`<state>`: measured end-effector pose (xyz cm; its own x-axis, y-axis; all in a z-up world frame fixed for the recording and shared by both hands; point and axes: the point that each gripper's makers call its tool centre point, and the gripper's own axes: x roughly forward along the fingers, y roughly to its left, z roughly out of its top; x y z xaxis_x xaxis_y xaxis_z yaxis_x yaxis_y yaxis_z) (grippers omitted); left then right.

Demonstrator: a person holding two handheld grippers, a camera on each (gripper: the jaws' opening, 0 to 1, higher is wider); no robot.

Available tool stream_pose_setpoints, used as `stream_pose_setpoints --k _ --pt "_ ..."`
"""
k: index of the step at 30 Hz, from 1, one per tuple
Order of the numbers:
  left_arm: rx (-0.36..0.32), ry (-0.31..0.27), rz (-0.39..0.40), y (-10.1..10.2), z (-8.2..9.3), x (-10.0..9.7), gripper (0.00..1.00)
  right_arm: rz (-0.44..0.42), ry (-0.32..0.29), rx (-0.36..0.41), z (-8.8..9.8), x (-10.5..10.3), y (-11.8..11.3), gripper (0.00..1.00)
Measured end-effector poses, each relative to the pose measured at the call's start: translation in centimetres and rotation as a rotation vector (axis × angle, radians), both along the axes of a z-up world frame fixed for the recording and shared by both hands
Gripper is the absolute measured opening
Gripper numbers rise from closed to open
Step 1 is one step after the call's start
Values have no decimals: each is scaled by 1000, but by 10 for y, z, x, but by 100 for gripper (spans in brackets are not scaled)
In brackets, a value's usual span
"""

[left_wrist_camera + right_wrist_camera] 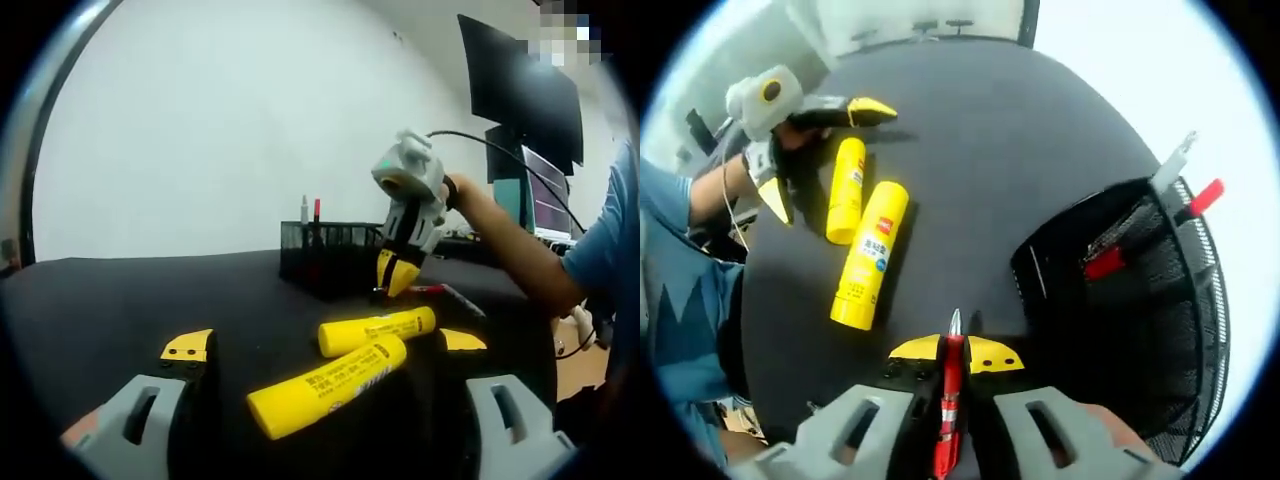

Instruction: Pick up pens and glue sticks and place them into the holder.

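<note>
Two yellow glue sticks [375, 330] [325, 388] lie side by side on the black table [150, 300], between the wide-apart jaws of my open left gripper [325, 344]. In the right gripper view the same glue sticks [847, 190] [870, 255] lie at upper left with the left gripper [823, 155] open around their far ends. My right gripper [955, 350] is shut on a red pen [952, 400], tip pointing forward, just left of the black mesh holder [1140, 300]. From the left gripper view, the right gripper [397, 280] points down beside the holder [325, 255], with the pen [425, 290] at its tip.
The holder has pens standing in it: a red-capped one [1205, 197], a white one [1175, 160] and another red one [1102, 263]. A person's forearm [500, 230] reaches in from the right. Dark monitors [520, 90] stand behind it. The table edge curves around at left [750, 300].
</note>
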<state>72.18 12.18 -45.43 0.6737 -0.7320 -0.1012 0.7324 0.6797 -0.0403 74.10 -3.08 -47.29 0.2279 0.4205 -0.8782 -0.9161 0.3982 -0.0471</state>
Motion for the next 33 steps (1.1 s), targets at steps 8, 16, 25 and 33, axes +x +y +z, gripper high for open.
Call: stream_pose_setpoints --k 8,16,25,33 --pt "4 4 0 0 -1 1 85 15 -99 94 40 2 -9 5" --pt "4 9 -1 0 -2 1 85 21 -215 179 79 5 -15 5" --pt "1 13 0 0 -2 1 85 65 -227 327 94 -8 -5 5" --pt "8 15 0 0 -3 1 85 70 -326 583 142 4 2 5"
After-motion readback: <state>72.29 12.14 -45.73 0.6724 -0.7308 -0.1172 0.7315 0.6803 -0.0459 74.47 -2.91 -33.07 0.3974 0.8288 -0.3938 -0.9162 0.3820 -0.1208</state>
